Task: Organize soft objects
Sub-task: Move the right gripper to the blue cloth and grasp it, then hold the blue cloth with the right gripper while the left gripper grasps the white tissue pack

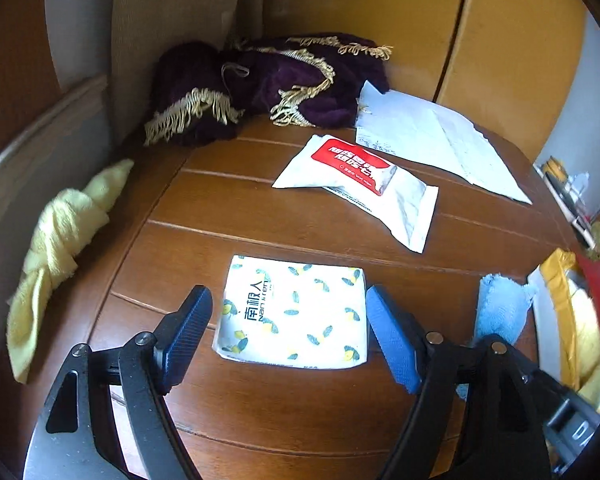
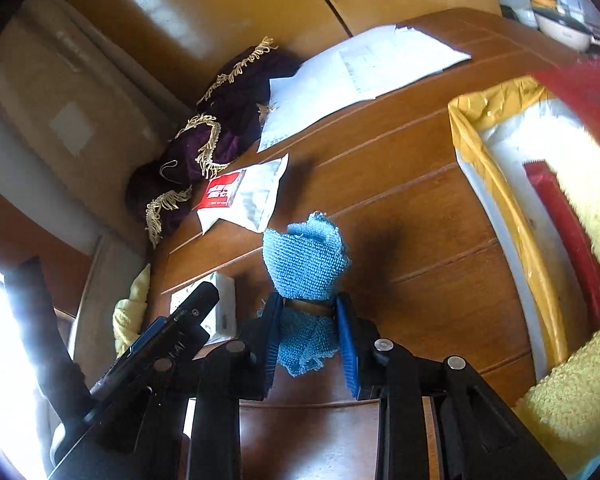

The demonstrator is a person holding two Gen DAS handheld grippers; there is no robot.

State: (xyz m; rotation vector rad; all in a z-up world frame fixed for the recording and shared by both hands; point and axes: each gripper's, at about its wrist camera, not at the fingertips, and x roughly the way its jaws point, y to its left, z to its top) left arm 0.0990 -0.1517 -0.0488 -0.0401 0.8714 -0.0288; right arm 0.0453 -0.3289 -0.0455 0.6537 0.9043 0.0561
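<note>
Tissue pack (image 1: 296, 314) reads "Nan ji ren" (beside Chinese characters).

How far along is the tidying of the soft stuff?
Done: a yellow towel already lies in the bin. In hand: the right gripper is shut on the blue cloth; the left gripper is open around the tissue pack. Left: the yellow cloth, wipes pack and purple fabric.

Blue cloth (image 2: 306, 268) bunched, pinched upright off the counter. Yellow cloth (image 1: 56, 248) knotted, far left edge. Lemon-print tissue pack (image 1: 294, 314) flat, near centre.
</note>
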